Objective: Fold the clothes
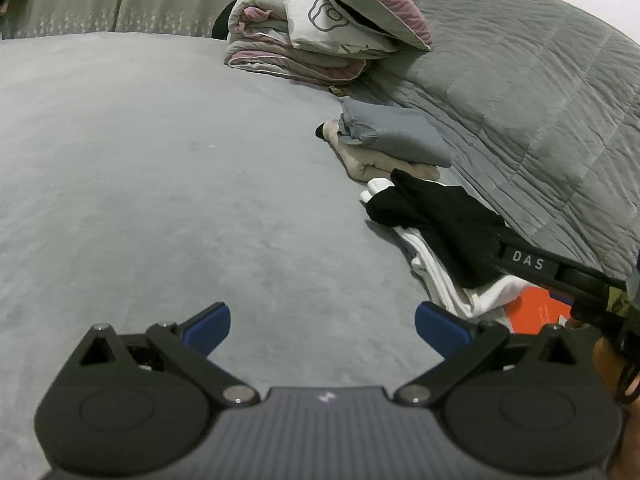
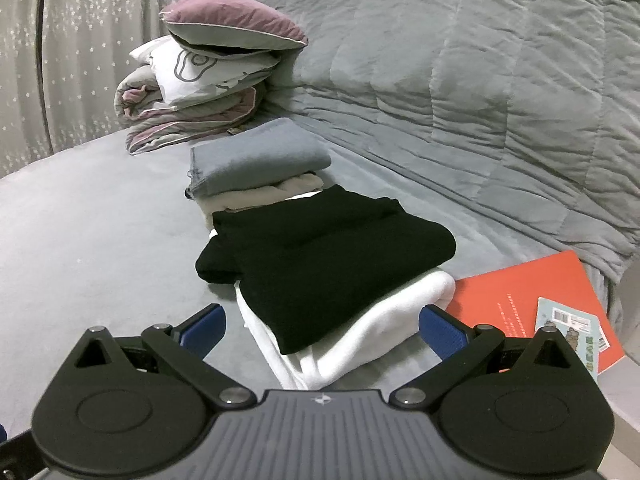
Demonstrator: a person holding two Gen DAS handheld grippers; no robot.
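Grey plush covers the bed [image 2: 80, 240], which fills most of both views, with a quilted grey comforter [image 2: 460, 80] heaped along its far right side. At the far end sits a stack of folded bedding [image 2: 188, 116] with a mauve-edged pillow [image 2: 236, 24] on top. Nearer lies a folded grey garment [image 2: 256, 156] resting on a folded beige garment [image 2: 260, 196]. Just in front of those, touching them, is a folded black garment [image 2: 320, 256] lying on a folded white garment [image 2: 360, 328]; the black piece's long axis runs from near left to far right, and its near edge stops short of the white one's, which sticks out toward the camera. An orange book [image 2: 520, 292] lies on the bed just right of the white garment, with a small printed card [image 2: 572, 328] on its near corner.

The right claw [image 2: 320, 328] is spread wide and holds nothing, its blue pads [image 2: 442, 330] straddling the near end of the white garment. The left claw [image 1: 322, 330] is likewise wide apart and empty, over bare bed to the left of the piles
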